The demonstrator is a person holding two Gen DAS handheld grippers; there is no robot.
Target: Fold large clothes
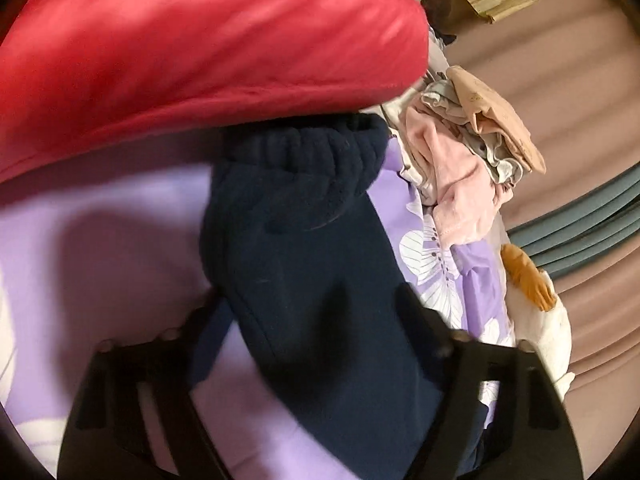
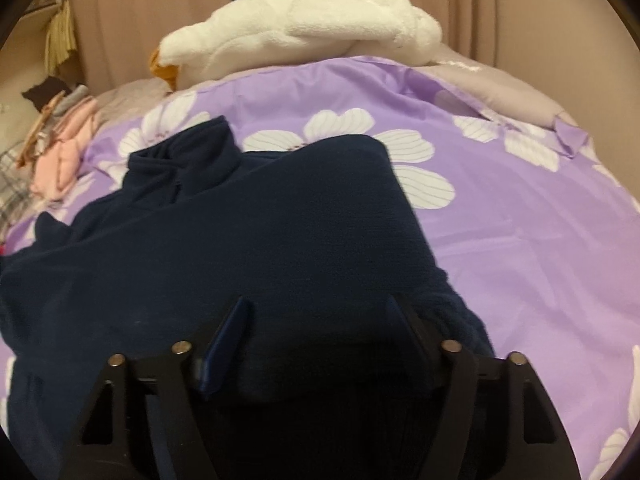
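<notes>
A navy fleece sweater [image 2: 248,240] lies spread on the purple flowered bedsheet [image 2: 500,220], its zip collar [image 2: 188,152] pointing away. In the left wrist view one narrow part of the sweater [image 1: 304,248] runs away from me to a ribbed end [image 1: 304,152]. My left gripper [image 1: 310,304] straddles this part, one finger at each side, and I see no clear pinch. My right gripper [image 2: 318,316] hovers low over the sweater's near edge, open, with the fabric under and between the fingers but not clamped.
A puffy red garment [image 1: 200,48] fills the upper left of the left wrist view, close over the sweater. A heap of pink and beige clothes [image 1: 460,160] sits at the bed's edge. A white plush goose [image 2: 300,28] lies at the far side before pinkish curtains.
</notes>
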